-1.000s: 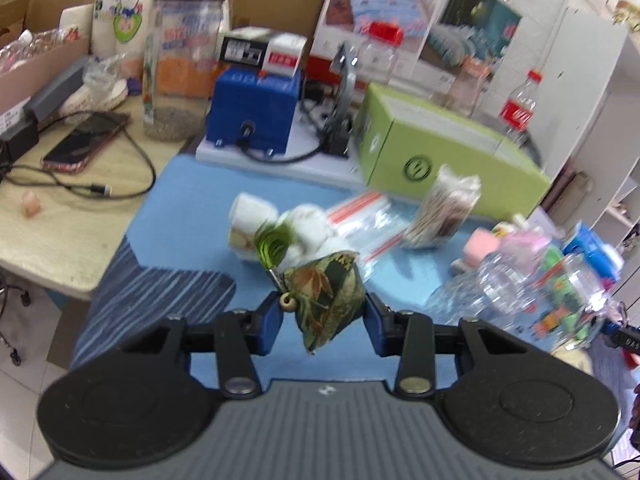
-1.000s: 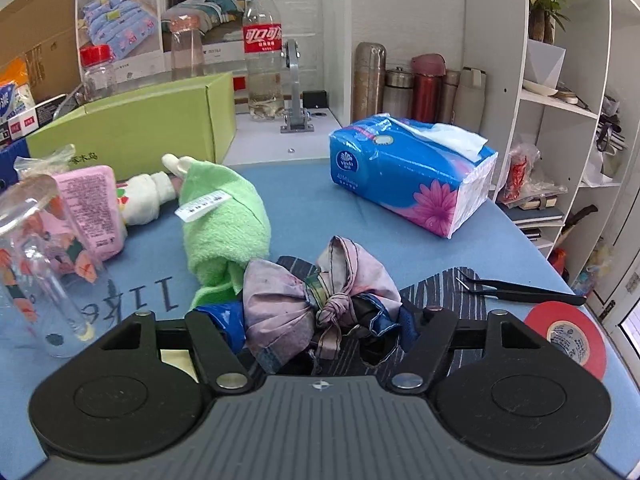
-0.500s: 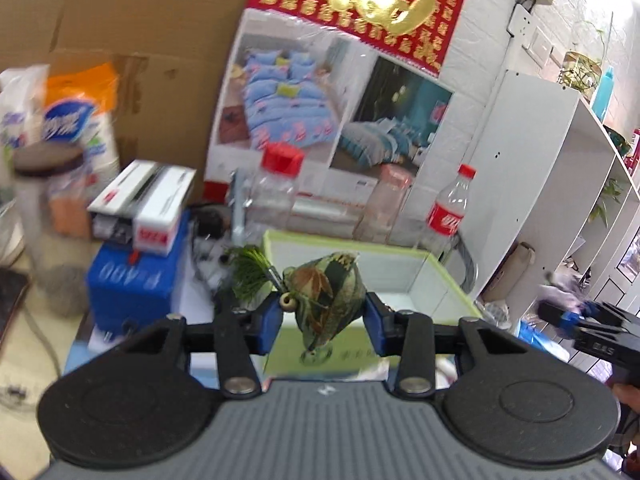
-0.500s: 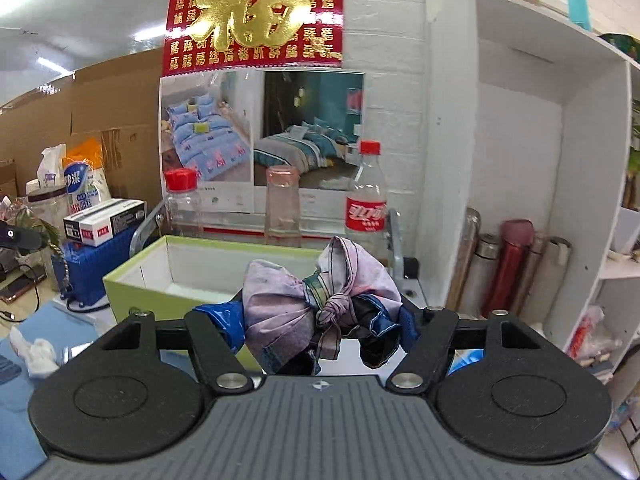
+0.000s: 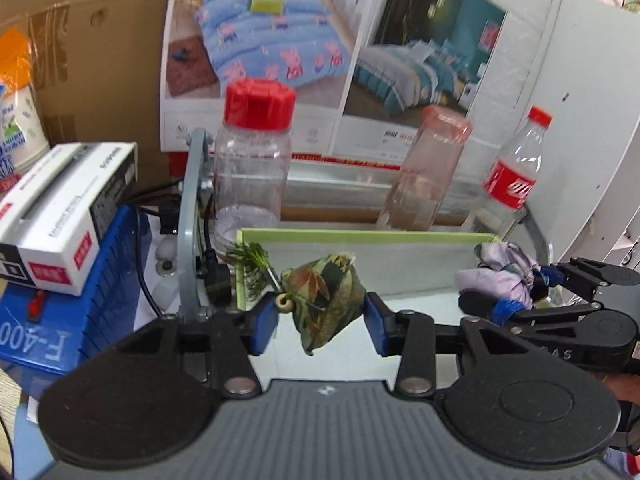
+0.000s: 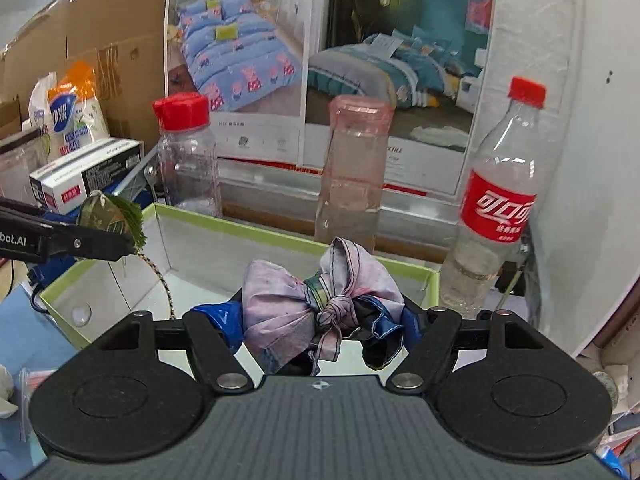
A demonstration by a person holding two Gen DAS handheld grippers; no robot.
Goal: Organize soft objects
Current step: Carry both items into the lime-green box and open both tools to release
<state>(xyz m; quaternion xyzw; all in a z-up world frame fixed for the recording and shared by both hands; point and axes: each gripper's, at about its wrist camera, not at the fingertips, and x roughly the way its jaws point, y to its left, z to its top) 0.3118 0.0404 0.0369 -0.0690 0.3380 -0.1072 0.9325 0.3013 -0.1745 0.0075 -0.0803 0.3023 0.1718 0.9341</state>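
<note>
My left gripper (image 5: 320, 322) is shut on a green leaf-print pouch (image 5: 324, 300) with a bead and a green tassel (image 5: 250, 262). It holds the pouch over the open green box (image 5: 360, 235). My right gripper (image 6: 316, 326) is shut on a pink knotted cloth bow (image 6: 312, 304) and holds it over the same box (image 6: 248, 236). The right gripper and bow (image 5: 500, 276) show at the right of the left wrist view. The left gripper and pouch (image 6: 112, 216) show at the left of the right wrist view.
Behind the box stand a red-capped clear jar (image 5: 254, 160), a pink bottle (image 5: 428, 172) and a cola bottle (image 6: 496, 200). A white carton (image 5: 68, 208) lies on a blue machine (image 5: 60, 320) at the left. A white shelf unit (image 5: 592, 120) stands at the right.
Both grippers have risen from the blue table mat and moved forward to the green box, each still holding its soft object. The box is now close below them.
</note>
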